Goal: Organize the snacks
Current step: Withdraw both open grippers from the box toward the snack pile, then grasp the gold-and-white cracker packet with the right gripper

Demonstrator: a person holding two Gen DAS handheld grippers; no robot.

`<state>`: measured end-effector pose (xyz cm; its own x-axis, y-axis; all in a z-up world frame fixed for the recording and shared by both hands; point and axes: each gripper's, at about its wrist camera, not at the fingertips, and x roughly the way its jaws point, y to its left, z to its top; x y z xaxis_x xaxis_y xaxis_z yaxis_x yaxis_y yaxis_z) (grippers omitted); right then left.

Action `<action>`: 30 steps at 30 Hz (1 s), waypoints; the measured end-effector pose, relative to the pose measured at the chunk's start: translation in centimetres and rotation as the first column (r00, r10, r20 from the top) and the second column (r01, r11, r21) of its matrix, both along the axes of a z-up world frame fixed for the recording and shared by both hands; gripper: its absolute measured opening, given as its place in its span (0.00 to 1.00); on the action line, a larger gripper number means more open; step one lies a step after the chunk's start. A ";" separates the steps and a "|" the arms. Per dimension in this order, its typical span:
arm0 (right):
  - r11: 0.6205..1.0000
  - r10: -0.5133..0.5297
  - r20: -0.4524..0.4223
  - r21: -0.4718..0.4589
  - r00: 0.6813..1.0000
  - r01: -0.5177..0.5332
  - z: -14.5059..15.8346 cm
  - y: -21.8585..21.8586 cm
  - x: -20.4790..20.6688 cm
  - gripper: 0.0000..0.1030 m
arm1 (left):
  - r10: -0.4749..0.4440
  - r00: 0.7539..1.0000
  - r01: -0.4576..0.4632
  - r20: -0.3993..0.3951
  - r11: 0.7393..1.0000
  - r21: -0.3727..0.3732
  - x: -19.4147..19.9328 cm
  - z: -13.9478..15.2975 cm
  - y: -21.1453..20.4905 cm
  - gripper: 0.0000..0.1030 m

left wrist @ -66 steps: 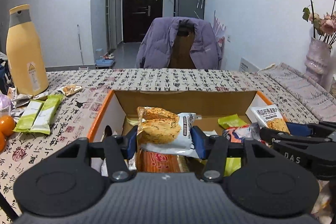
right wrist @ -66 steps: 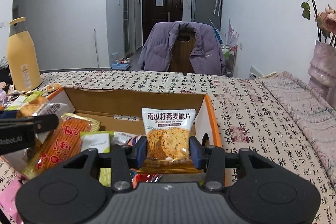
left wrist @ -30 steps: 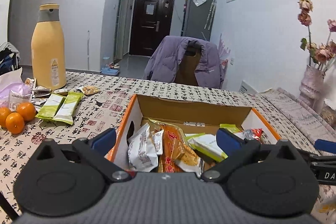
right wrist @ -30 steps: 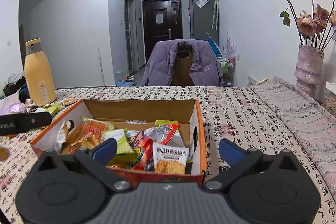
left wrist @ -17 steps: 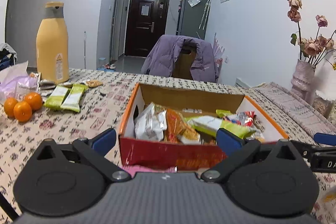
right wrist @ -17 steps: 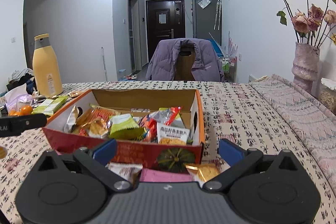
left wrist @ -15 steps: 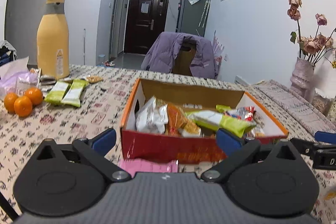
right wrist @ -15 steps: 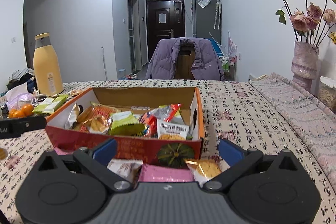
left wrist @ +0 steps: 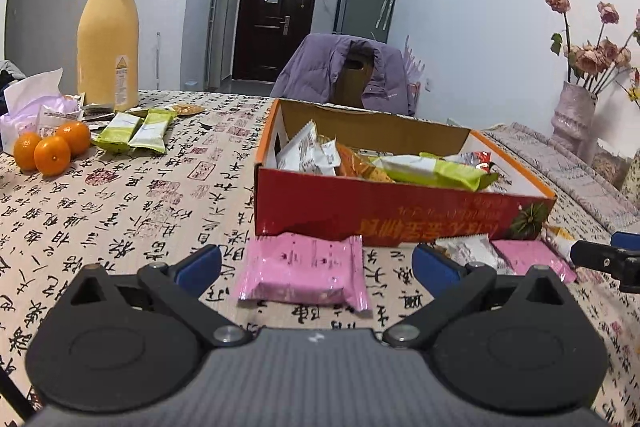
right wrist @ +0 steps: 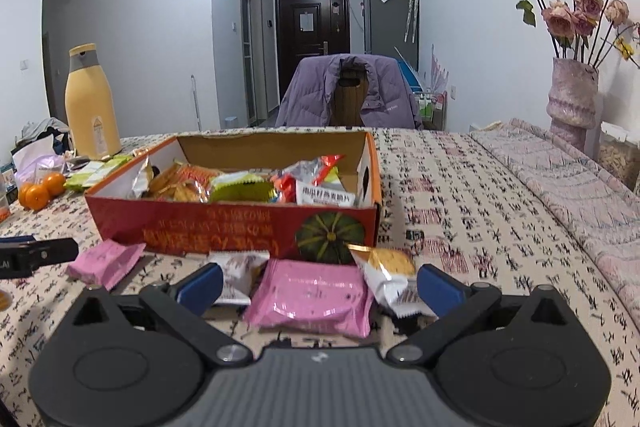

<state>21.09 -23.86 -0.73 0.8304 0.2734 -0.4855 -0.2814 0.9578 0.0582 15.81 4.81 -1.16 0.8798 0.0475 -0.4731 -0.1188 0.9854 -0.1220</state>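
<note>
A red cardboard box (left wrist: 400, 217) (right wrist: 224, 223) holds several snack packets. In the left wrist view a pink packet (left wrist: 306, 271) lies on the table in front of the box, between the fingers of my open, empty left gripper (left wrist: 316, 265). In the right wrist view another pink packet (right wrist: 314, 297) lies between the fingers of my open, empty right gripper (right wrist: 320, 285), with a white packet (right wrist: 236, 277) to its left and a cracker packet (right wrist: 390, 277) to its right. A third pink packet (right wrist: 104, 263) lies further left.
A yellow bottle (left wrist: 108, 39), three oranges (left wrist: 50, 149), two green packets (left wrist: 134, 135) and a tissue bag stand at the table's far left. A vase of dried roses (right wrist: 572, 103) is at the far right. A chair with a purple jacket (right wrist: 348, 95) stands behind the table.
Both grippers let go of their packets into the box, opened, and drew back and down toward the near edge. Loose packets in front of the box now lie between their fingers.
</note>
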 end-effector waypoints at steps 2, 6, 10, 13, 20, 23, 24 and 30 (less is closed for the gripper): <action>1.000 -0.004 -0.011 0.000 1.000 0.004 -0.4 -0.2 -0.2 1.00 | -0.003 1.000 0.003 0.002 1.000 0.009 0.0 -0.4 -0.1 1.00; 1.000 -0.018 -0.027 -0.003 0.999 0.018 -1.2 -0.8 -0.3 1.00 | 0.003 1.000 -0.003 -0.007 1.000 0.009 0.5 -1.3 0.0 1.00; 0.999 -0.044 -0.034 -0.017 0.998 0.044 -1.3 -1.6 0.2 1.00 | 0.001 1.000 -0.001 -0.008 1.000 -0.006 0.7 -1.6 0.3 1.00; 0.998 -0.053 -0.035 -0.030 0.998 0.052 -1.2 -2.1 0.8 1.00 | -0.001 1.000 0.001 -0.013 1.000 -0.006 0.8 -1.8 0.3 1.00; 0.997 -0.062 -0.076 -0.043 0.995 0.058 -1.1 -3.1 4.2 1.00 | -0.008 1.000 0.008 -0.014 1.000 -0.009 0.8 -2.0 0.2 1.00; 0.997 -0.067 -0.100 -0.034 0.993 0.064 -1.2 -3.4 5.8 0.98 | -0.007 1.000 0.007 -0.013 1.000 -0.014 0.7 -2.0 0.3 1.00; 0.997 -0.069 -0.113 -0.031 0.991 0.066 -1.3 -3.6 6.4 0.96 | -0.007 1.000 0.007 -0.013 1.000 -0.015 0.7 -2.0 0.3 1.00; 0.998 -0.061 -0.182 0.009 0.981 0.063 -2.4 -4.2 9.1 0.81 | -0.012 1.000 0.011 -0.024 1.000 -0.023 0.8 -2.1 0.4 1.00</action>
